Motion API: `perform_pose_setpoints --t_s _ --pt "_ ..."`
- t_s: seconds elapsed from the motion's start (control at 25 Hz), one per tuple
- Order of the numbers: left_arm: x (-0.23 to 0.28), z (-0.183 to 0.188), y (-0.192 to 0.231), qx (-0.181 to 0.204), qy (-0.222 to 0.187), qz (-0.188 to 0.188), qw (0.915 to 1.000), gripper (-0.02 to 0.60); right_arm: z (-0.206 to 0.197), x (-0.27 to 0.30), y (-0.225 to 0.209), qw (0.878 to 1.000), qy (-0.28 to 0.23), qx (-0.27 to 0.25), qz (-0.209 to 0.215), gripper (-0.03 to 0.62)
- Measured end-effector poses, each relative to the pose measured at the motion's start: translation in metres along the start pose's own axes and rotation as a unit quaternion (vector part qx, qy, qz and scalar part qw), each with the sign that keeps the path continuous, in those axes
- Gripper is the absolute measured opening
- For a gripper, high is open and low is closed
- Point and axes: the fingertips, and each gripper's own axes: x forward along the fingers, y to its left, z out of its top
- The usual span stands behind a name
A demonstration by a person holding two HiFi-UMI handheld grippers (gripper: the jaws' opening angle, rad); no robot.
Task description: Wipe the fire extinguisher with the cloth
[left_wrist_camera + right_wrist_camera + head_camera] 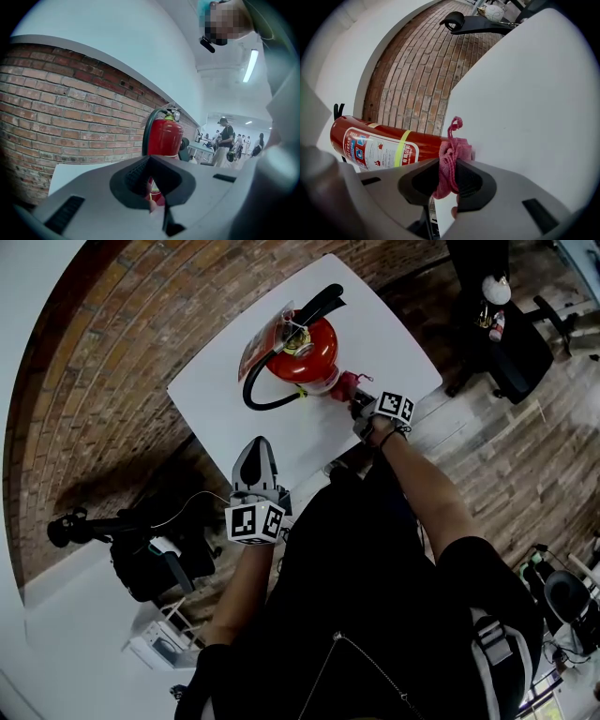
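A red fire extinguisher (307, 351) with a black hose (261, 397) stands upright on the white table (394, 334). My right gripper (359, 407) is shut on a bunched pink cloth (344, 385) and holds it against the low right side of the extinguisher. In the right gripper view the cloth (449, 161) bulges up between the jaws, with the extinguisher's labelled body (379, 145) just behind it. My left gripper (257, 452) hangs shut and empty off the table's near edge, apart from the extinguisher (164, 136), which stands ahead of it.
A brick wall (70, 117) runs behind the table. A black office chair (506, 348) stands to the right, and black gear (141, 554) and a white box (159, 643) lie on the floor at the left. Several people (225, 140) stand far off in the room.
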Motion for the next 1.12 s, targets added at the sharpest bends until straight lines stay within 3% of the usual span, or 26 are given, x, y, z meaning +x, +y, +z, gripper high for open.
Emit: perform_pose_setpoints --t_s 1.12 --pt "0.005 0.008 -0.015 0.000 -0.010 -0.012 0.9999 0.008 0.006 -0.019 0.052 0.999 0.002 -0.005 0.052 0.101"
